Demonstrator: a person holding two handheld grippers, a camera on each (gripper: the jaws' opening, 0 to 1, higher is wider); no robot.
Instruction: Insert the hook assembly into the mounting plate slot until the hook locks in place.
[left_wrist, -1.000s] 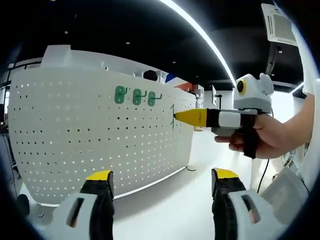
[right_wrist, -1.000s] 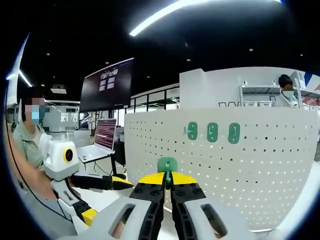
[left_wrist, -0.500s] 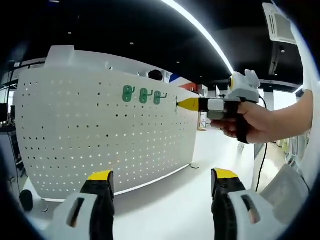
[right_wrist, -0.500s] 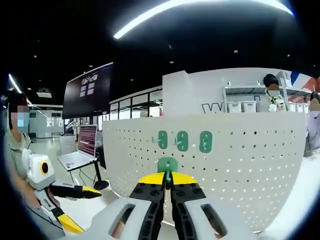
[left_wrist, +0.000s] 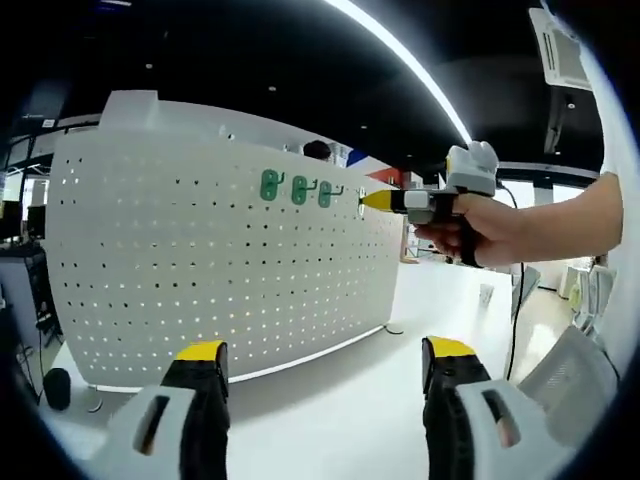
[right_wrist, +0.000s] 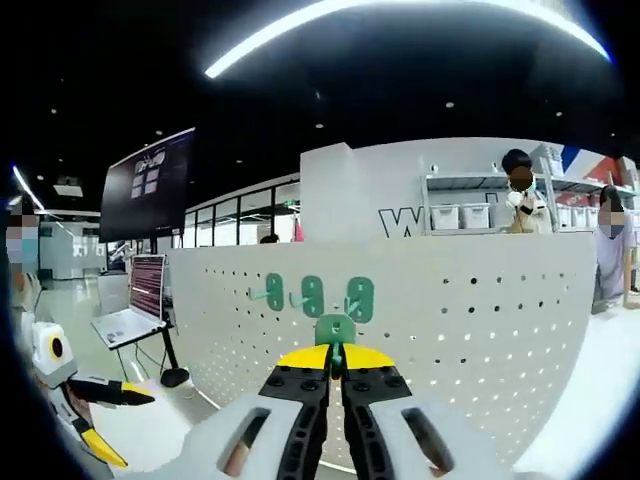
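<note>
Mostly, right gripper (right_wrist: 336, 362) hides the clamped hook (right_wrist: 335, 330).

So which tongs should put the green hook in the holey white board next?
The right tongs: they are shut on the green hook, pointing at the board. The left tongs are open and empty.

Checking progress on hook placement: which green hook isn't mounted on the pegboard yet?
The green hook pinched in the shut right gripper; the other three sit in a row on the pegboard.

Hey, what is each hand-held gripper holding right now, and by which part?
The right hand-held gripper is shut on a green hook, pinching its lower edge. The left hand-held gripper is open and holds nothing.
</note>
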